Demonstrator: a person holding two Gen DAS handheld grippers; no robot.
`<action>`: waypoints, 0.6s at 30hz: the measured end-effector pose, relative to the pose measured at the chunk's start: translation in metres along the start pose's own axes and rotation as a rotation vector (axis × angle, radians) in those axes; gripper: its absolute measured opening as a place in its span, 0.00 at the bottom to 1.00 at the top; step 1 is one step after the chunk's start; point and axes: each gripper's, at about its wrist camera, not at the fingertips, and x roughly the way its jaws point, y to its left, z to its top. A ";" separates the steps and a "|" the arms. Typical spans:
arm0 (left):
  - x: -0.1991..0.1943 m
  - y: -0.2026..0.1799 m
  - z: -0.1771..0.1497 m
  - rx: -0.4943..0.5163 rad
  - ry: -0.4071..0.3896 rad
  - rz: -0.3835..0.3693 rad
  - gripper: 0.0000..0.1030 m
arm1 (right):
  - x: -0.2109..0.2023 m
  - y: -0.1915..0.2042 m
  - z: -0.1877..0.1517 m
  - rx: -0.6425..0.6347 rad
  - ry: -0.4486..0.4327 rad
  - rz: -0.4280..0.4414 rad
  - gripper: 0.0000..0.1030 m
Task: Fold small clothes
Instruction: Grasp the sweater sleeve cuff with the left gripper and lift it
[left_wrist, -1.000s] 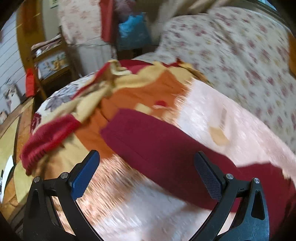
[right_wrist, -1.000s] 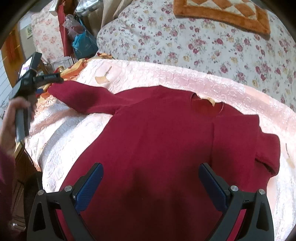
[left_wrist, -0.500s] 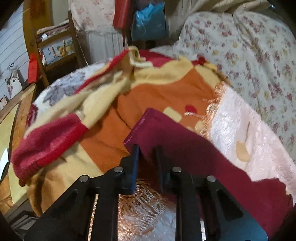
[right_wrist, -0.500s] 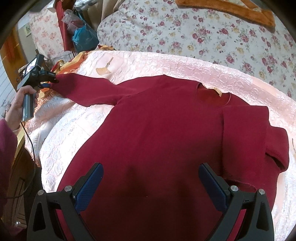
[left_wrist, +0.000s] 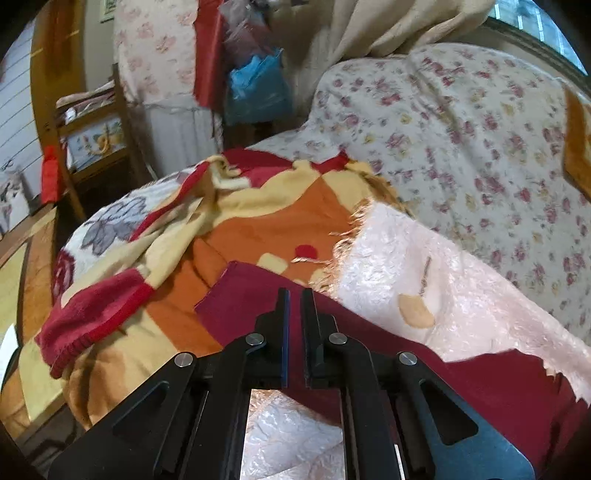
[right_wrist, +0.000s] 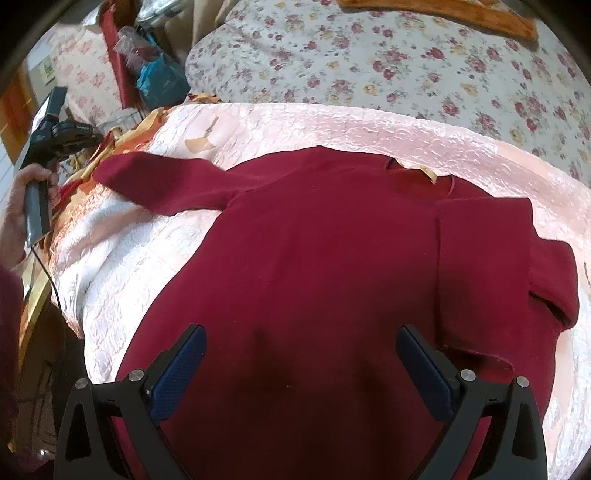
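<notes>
Open pink shiny bedspread (right_wrist: 332, 122) beyond dark red knit sweater (right_wrist: 314, 258). Blocked leftward by rumpled orange and yellow blanket (left_wrist: 236, 229), farther back by flowery quilt mound (right_wrist: 388, 59).

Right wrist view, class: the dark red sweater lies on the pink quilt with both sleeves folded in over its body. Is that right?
Not quite. In the right wrist view, the dark red sweater does lie on the pink quilt, but only one sleeve is folded in; the other sleeve stretches out sideways.

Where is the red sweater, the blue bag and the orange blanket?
red sweater (right_wrist: 325, 258), right wrist view, middle of its body.
blue bag (left_wrist: 258, 90), left wrist view, its front.
orange blanket (left_wrist: 280, 225), left wrist view, an orange patch.
</notes>
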 end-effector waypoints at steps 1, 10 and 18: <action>0.004 0.002 -0.001 -0.004 0.021 0.011 0.15 | -0.001 -0.001 0.000 0.001 0.001 0.005 0.99; 0.049 0.064 -0.011 -0.172 0.128 0.041 0.67 | 0.008 0.000 -0.006 0.018 0.034 0.024 0.99; 0.067 0.062 -0.008 -0.157 0.128 -0.037 0.15 | 0.019 0.010 -0.007 -0.010 0.054 0.025 0.99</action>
